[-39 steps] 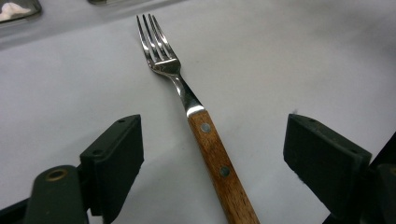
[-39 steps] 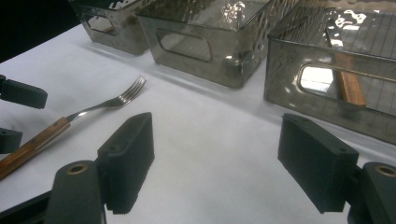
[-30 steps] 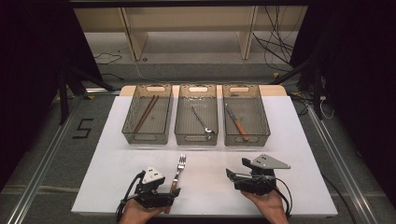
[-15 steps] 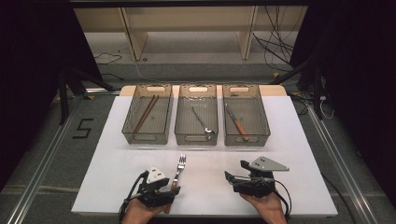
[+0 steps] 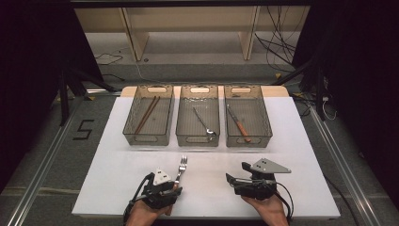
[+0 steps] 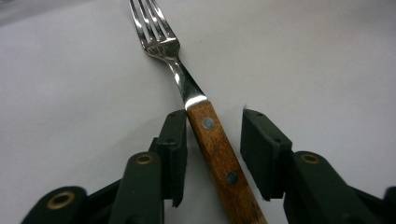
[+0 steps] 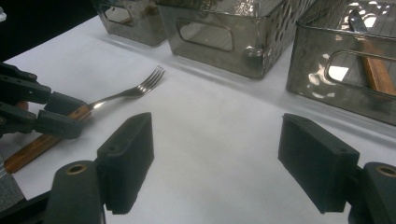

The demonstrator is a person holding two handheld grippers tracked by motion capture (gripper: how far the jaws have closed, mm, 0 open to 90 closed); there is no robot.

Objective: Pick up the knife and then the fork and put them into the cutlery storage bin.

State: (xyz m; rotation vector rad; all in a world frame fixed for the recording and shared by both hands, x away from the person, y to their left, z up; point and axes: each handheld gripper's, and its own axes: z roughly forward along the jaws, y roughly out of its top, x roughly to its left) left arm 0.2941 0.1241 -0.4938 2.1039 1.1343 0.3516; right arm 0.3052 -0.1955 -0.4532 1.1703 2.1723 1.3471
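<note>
**Closing on the fork's wooden handle**

My left gripper (image 6: 212, 154) sits low over the fork (image 6: 205, 126), its jaws astride the wooden handle just behind the metal neck. They have just been closing — one pad touches the wood, the other stands off, so nothing is held yet. I judge the fork light and stiff; the wood should grip better than the slick steel. My right gripper (image 7: 229, 163) rests wide open and empty. Beyond, three bins (image 5: 197, 115) — the middle one already holds a fork.
</note>
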